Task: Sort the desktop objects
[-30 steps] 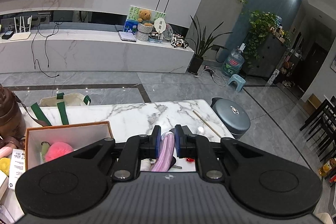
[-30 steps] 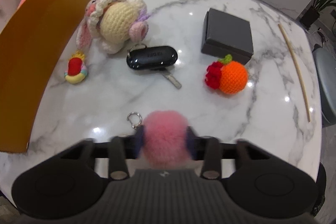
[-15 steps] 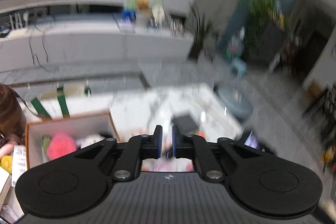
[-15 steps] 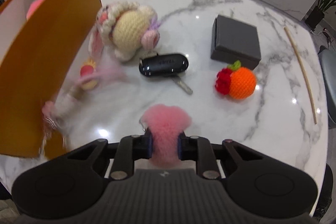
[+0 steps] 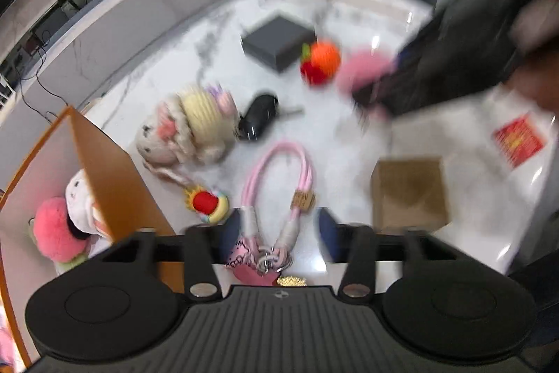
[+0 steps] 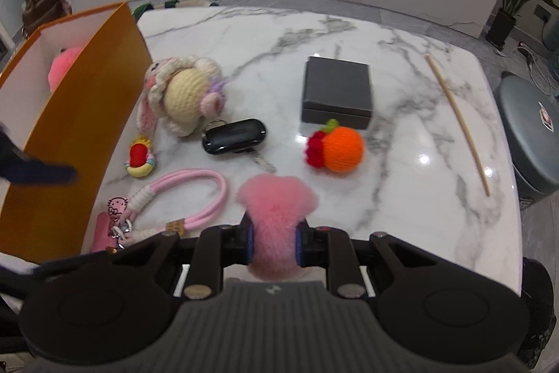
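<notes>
On the marble tabletop [image 6: 401, 184], just in front of my right gripper [image 6: 273, 242], the unsorted things lie spread out. That gripper is pinching a fluffy pink pompom [image 6: 276, 215]; its fur bulges out above the blue pads and is squeezed narrow between them. My left gripper [image 5: 279, 231] is spread wide, holding nothing, and hangs over a pink looped strap [image 5: 279, 173] that lies flat on the marble, with white wrapped ends, a small tan tag, and a Hello Kitty charm at its metal ring. Left of the strap stands an orange box [image 6: 91, 114] with white inner walls; a pink fuzzy ball [image 5: 57, 235] and a white plush toy [image 5: 82, 198] sit inside it. Beside the box lies a cream crocheted bunny [image 6: 181, 93] with pink ears, and near it a small red and yellow charm [image 6: 139, 156]. A glossy black car key [image 6: 234, 137] rests just beside the bunny. Further right, a crocheted orange [image 6: 340, 147] with red trim and a green stem touches a dark grey flat box [image 6: 337, 91]. A thin wooden stick [image 6: 457, 124] lies well apart near the far right edge.
</notes>
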A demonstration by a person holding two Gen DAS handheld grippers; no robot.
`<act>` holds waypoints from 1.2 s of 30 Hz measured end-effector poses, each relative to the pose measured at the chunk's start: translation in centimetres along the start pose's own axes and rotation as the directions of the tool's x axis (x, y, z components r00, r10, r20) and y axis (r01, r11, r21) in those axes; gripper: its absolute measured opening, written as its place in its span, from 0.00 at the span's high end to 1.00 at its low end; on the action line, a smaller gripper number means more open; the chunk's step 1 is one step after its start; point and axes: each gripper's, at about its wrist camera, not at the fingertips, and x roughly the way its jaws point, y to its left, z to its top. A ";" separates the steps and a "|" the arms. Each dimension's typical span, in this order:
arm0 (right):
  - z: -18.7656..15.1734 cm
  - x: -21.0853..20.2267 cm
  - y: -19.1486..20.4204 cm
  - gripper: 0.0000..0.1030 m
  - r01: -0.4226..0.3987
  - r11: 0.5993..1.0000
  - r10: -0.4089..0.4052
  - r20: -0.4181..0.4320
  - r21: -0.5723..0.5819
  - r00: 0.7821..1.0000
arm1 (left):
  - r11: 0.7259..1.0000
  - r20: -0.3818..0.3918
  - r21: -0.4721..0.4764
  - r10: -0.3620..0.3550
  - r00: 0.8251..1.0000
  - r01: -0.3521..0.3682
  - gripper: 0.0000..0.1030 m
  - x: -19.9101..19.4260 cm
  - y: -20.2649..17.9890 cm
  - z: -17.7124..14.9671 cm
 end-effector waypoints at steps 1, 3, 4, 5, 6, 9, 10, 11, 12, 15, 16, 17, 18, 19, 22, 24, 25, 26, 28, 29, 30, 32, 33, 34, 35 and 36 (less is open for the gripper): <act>-0.2 -0.2 -0.3 0.79 -0.003 1.000 0.003 0.004 0.003 1.000 | 1.000 -0.024 0.014 0.018 1.000 -0.017 0.63 1.1 -0.5 0.0; -0.5 -0.5 -0.7 0.79 -0.009 1.000 0.009 0.009 0.006 1.000 | 0.999 -0.049 0.012 0.042 0.998 -0.042 0.63 2.5 -1.0 -0.1; -0.6 -0.6 -0.9 0.79 -0.012 1.000 0.012 0.013 0.007 1.000 | 0.999 -0.063 0.005 0.053 0.997 -0.053 0.63 3.3 -1.0 0.0; -0.7 -0.8 -1.1 0.79 -0.016 1.000 0.016 0.017 0.011 1.000 | 0.998 -0.072 -0.003 0.058 0.996 -0.058 0.63 3.8 -1.0 0.1; -0.8 -0.9 -1.3 0.79 -0.019 1.000 0.019 0.020 0.012 1.000 | 0.998 -0.084 -0.011 0.058 0.995 -0.059 0.63 4.4 -0.9 0.2; -1.1 -1.1 -1.8 0.78 -0.028 0.999 0.027 0.029 0.017 0.999 | 0.999 -0.125 -0.030 0.035 0.992 -0.039 0.63 5.9 -0.7 0.3; -1.1 -1.2 -1.9 0.78 -0.030 0.999 0.029 0.030 0.017 0.999 | 0.998 -0.115 -0.039 0.034 0.993 -0.039 0.63 6.0 -0.6 0.3; -1.2 -1.3 -2.0 0.78 -0.033 0.999 0.032 0.032 0.018 0.999 | 0.998 -0.115 -0.046 0.039 0.993 -0.044 0.63 6.1 -0.6 0.5; -1.2 -1.4 -2.1 0.78 -0.035 0.999 0.034 0.033 0.018 0.999 | 0.998 -0.116 -0.051 0.038 0.992 -0.045 0.63 6.2 -0.5 0.7; -1.2 -1.6 -2.3 0.78 -0.039 0.999 0.039 0.039 0.017 0.998 | 0.997 -0.118 -0.077 0.005 0.993 -0.014 0.87 6.3 -0.1 1.0; -1.2 -1.6 -2.3 0.78 -0.041 0.999 0.040 0.041 0.018 0.998 | 0.996 -0.128 -0.086 -0.014 0.992 0.002 0.86 6.3 -0.1 1.0; -1.2 -1.7 -2.3 0.78 -0.042 0.999 0.041 0.044 0.018 0.998 | 0.996 -0.130 -0.089 -0.021 0.991 0.010 0.86 6.3 -0.1 1.0; -1.2 -1.8 -2.3 0.78 -0.043 0.999 0.042 0.046 0.019 0.998 | 0.995 -0.126 -0.097 -0.033 0.991 0.021 0.86 6.2 -0.2 1.0; -1.2 -1.8 -2.3 0.78 -0.044 0.999 0.043 0.049 0.020 0.998 | 0.993 -0.122 -0.114 -0.054 0.991 0.040 0.86 6.1 -0.1 1.0; -1.1 -2.1 -2.4 0.78 -0.045 0.999 0.043 0.057 0.022 0.997 | 0.985 -0.090 -0.159 -0.089 0.992 0.074 0.87 4.9 0.6 1.4; -1.0 -2.4 -2.3 0.78 -0.045 0.999 0.043 0.064 0.021 0.997 | 0.976 -0.058 -0.188 -0.119 0.991 0.106 0.87 3.5 1.5 1.7; -1.0 -2.6 -2.3 0.79 -0.046 0.999 0.045 0.068 0.020 0.997 | 0.970 -0.036 -0.208 -0.136 0.990 0.126 0.87 2.6 2.0 1.9; -1.0 -2.8 -2.2 0.79 -0.047 0.999 0.045 0.073 0.019 0.996 | 0.963 -0.012 -0.224 -0.153 0.988 0.146 0.87 1.7 2.6 2.1; -0.8 -3.2 -2.0 0.79 -0.047 0.999 0.046 0.084 0.014 0.995 | 0.954 0.040 -0.245 -0.169 0.985 0.174 0.87 -0.3 3.6 2.4; -0.7 -3.5 -1.8 0.79 -0.049 0.999 0.048 0.092 0.011 0.995 | 0.951 0.066 -0.250 -0.170 0.983 0.181 0.87 -1.3 4.1 2.6; -0.6 -3.9 -1.6 0.79 -0.051 0.999 0.050 0.101 0.007 0.994 | 0.948 0.093 -0.257 -0.168 0.981 0.187 0.87 -2.3 4.5 2.7; -0.2 -4.8 -1.1 0.79 -0.055 0.998 0.055 0.125 -0.001 0.991 | 0.940 0.148 -0.272 -0.170 0.974 0.205 0.87 -4.5 5.7 2.9; 0.1 -5.4 -0.8 0.79 -0.059 0.998 0.060 0.140 -0.006 0.988 | 0.937 0.174 -0.278 -0.168 0.970 0.213 0.87 -5.4 6.2 2.9; 0.4 -5.9 -0.4 0.79 -0.065 0.998 0.066 0.156 -0.011 0.986 | 0.934 0.206 -0.284 -0.162 0.965 0.217 0.87 -6.8 6.9 2.9; 0.8 -6.6 0.1 0.79 -0.070 0.997 0.072 0.176 -0.016 0.982 | 0.931 0.234 -0.290 -0.155 0.960 0.221 0.87 -7.9 7.6 2.8; 1.2 -7.3 0.6 0.78 -0.077 0.997 0.080 0.195 -0.023 0.978 | 0.928 0.263 -0.297 -0.145 0.954 0.223 0.87 -9.2 8.2 2.7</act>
